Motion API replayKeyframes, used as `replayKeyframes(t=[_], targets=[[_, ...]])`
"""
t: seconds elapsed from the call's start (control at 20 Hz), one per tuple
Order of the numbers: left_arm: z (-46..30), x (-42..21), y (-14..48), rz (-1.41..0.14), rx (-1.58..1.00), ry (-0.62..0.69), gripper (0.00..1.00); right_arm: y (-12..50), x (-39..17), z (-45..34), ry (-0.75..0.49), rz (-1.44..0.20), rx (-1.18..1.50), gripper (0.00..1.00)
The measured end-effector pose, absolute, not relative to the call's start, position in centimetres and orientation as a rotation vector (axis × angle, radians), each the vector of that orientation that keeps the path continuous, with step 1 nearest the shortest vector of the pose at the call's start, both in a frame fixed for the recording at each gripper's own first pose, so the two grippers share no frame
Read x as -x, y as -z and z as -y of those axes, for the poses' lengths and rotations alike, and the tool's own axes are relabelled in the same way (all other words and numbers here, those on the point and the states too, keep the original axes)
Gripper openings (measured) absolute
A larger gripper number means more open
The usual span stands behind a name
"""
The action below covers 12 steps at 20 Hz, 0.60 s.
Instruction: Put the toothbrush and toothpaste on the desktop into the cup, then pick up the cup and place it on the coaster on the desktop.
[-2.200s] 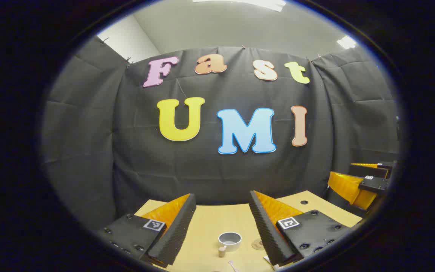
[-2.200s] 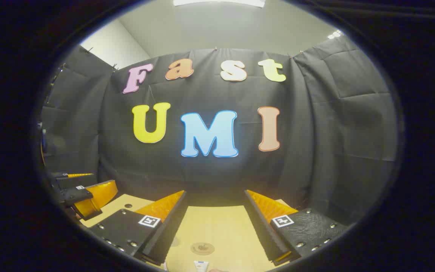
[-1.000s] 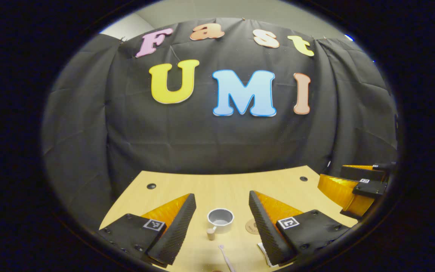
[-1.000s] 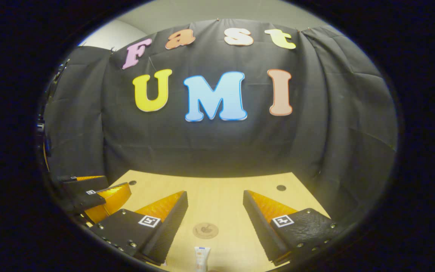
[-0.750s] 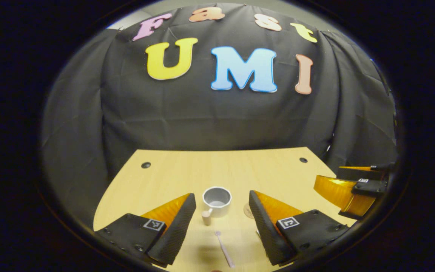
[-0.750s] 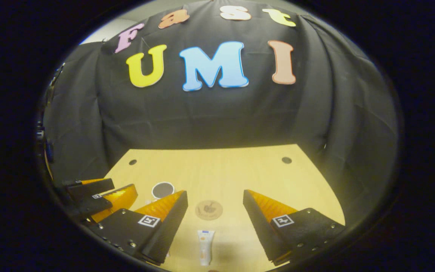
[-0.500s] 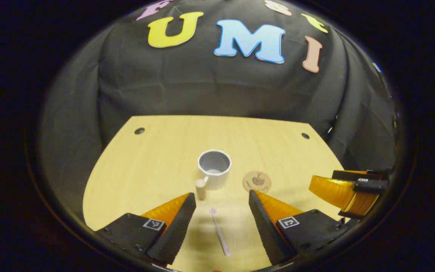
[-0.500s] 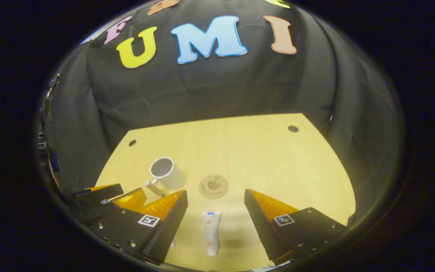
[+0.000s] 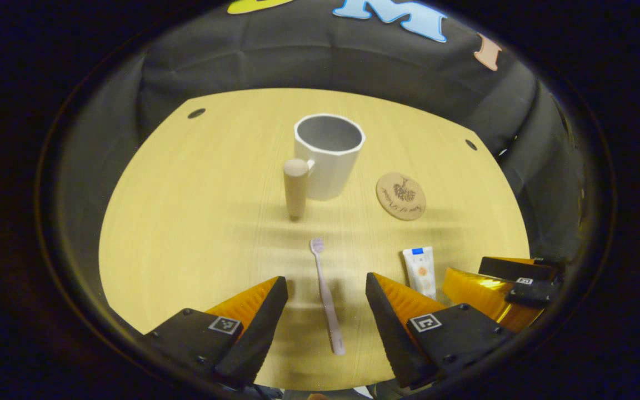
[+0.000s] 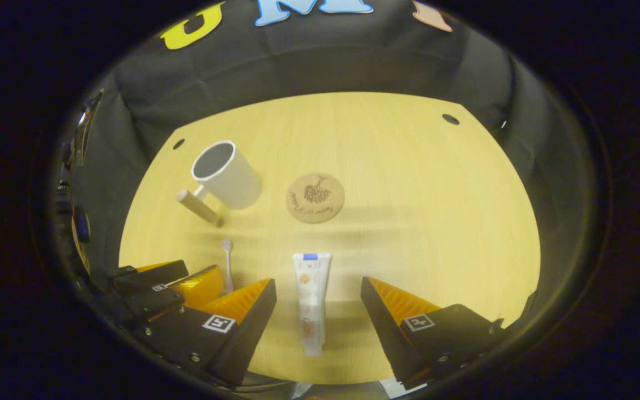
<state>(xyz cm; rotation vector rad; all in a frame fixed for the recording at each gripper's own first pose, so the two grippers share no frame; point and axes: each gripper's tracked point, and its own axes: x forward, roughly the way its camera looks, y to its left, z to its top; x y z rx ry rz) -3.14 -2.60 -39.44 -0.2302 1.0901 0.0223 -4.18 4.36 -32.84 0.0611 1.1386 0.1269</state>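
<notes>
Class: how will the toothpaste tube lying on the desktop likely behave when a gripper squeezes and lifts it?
The toothpaste tube lies flat and looks soft-walled, so it probably dents under the fingers. Its flattened shape suggests it won't roll. It looks small and light, so it may sag or swing if pinched near one end.

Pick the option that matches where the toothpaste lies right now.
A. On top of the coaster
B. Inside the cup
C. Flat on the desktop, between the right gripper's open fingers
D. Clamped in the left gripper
C: in the right gripper view the toothpaste lies flat on the desktop, in line between the spread fingers of the right gripper, apart from the cup and the coaster.
</notes>
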Motion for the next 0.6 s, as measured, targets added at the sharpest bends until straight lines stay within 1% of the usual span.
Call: replayKeyframes(t=[0.3, 0.4, 0.45, 0.6], targets=[[1.6, 4.1, 43.5, -1.195, 0.198, -0.064, 0.94, 36.9, 5.2, -4.6, -0.116, -1.255, -0.016, 0.94], [1.6, 4.2, 44.3, -1.215, 0.192, -0.075, 0.95, 37.6, 5.2, -4.5, -0.104, -1.273, -0.006, 0.96], [1.4, 4.5, 44.7, -1.226, 0.182, -0.085, 0.95, 37.9, 5.2, -4.4, -0.098, -1.281, 0.0, 0.94], [1.2, 4.5, 44.9, -1.234, 0.143, -0.09, 0.93, 38.6, 5.5, -4.2, -0.086, -1.298, 0.015, 0.94]])
